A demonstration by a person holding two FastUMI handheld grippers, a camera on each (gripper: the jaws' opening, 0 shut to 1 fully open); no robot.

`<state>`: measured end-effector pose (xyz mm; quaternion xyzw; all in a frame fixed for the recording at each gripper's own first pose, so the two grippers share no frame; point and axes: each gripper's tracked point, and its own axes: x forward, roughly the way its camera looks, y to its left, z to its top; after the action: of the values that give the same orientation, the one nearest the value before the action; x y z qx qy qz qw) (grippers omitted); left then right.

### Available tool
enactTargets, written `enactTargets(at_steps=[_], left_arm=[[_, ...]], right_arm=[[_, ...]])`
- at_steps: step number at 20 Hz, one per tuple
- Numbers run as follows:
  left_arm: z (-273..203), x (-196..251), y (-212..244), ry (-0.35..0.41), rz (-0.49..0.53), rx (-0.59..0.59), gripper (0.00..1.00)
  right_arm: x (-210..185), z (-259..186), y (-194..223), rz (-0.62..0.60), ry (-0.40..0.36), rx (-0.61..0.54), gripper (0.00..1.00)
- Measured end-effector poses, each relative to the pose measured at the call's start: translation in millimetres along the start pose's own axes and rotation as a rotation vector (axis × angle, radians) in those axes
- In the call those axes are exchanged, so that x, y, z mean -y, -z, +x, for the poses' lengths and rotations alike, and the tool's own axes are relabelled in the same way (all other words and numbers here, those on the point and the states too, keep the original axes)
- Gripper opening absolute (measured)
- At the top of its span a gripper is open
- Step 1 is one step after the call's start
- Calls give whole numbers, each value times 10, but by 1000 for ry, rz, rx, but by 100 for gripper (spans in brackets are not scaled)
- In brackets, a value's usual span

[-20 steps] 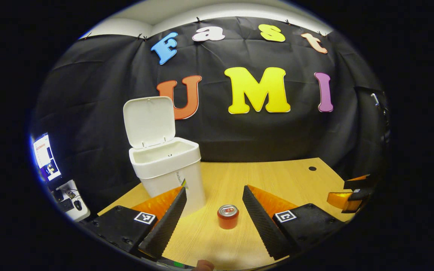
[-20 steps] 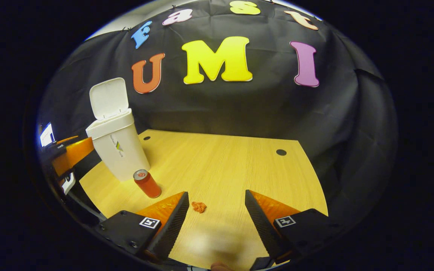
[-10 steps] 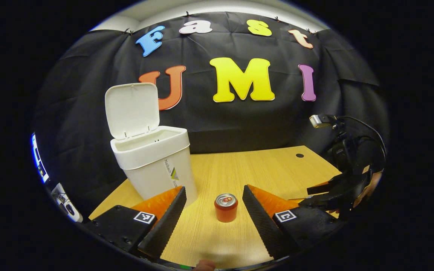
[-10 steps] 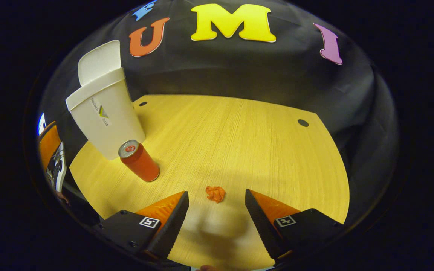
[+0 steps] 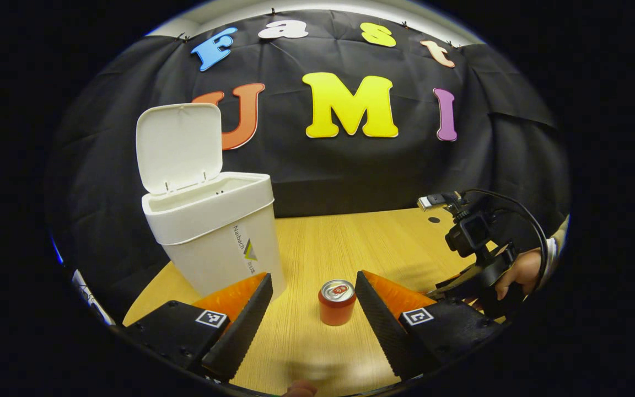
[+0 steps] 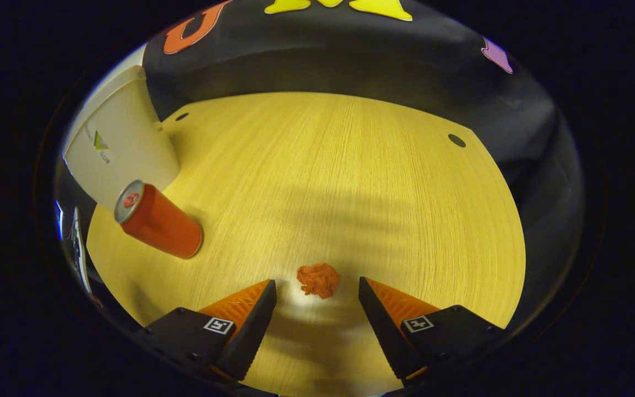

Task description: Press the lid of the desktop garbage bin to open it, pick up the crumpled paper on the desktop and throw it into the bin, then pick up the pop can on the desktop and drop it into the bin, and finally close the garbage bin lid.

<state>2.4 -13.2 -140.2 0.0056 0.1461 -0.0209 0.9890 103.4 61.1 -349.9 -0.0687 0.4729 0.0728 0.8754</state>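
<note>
**Left gripper view, then right gripper view**

Left gripper has its fingers wide apart, holding nothing; the can stands between the tips, bin open beside it.

Right gripper is spread too, crumpled paper lying untouched on the table between the tips.

We see a pale wooden desktop with small round holes. Behind it hangs the black cloth wall.

Black tool bodies, square markers
</note>
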Motion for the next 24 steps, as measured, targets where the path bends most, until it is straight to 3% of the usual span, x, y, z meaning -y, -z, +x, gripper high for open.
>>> enactTargets(at_steps=[3, 4, 5, 8, 9, 11, 13, 15, 17, 19, 24], left_arm=[[6, -46, 107, 0, 13, -31, 99], [11, -55, 117, -1, 27, -36, 100], [13, -75, 136, 2, 37, -39, 99], [6, -56, 169, 22, 25, -46, 99], [-2, -49, 197, 23, 20, -54, 99], [-16, -73, 244, 20, 18, -68, 99], [-22, -106, 267, 12, 15, -79, 99], [-32, -150, 303, 0, 6, -91, 99], [-46, -177, 314, -12, 3, -97, 99], [-74, -180, 313, -14, 3, -97, 99], [-105, -166, 210, -14, 25, -75, 99]], right_arm=[[2, 81, -25, 9, 17, -39, 81], [10, 106, -26, 10, 29, -47, 80], [-5, 126, -16, 15, 35, -60, 72], [-26, 153, -37, 26, 38, -64, 69], [-49, 137, -45, 29, 36, -65, 60], [-84, 142, -22, 40, 26, -69, 56], [-46, 151, -33, 49, 28, -69, 58], [-25, 156, -11, 65, 40, -71, 32], [-29, 156, -50, 58, 30, -55, 32], [6, 123, -62, 65, 33, -48, 19], [58, -179, -49, 77, 3, -24, 19]])
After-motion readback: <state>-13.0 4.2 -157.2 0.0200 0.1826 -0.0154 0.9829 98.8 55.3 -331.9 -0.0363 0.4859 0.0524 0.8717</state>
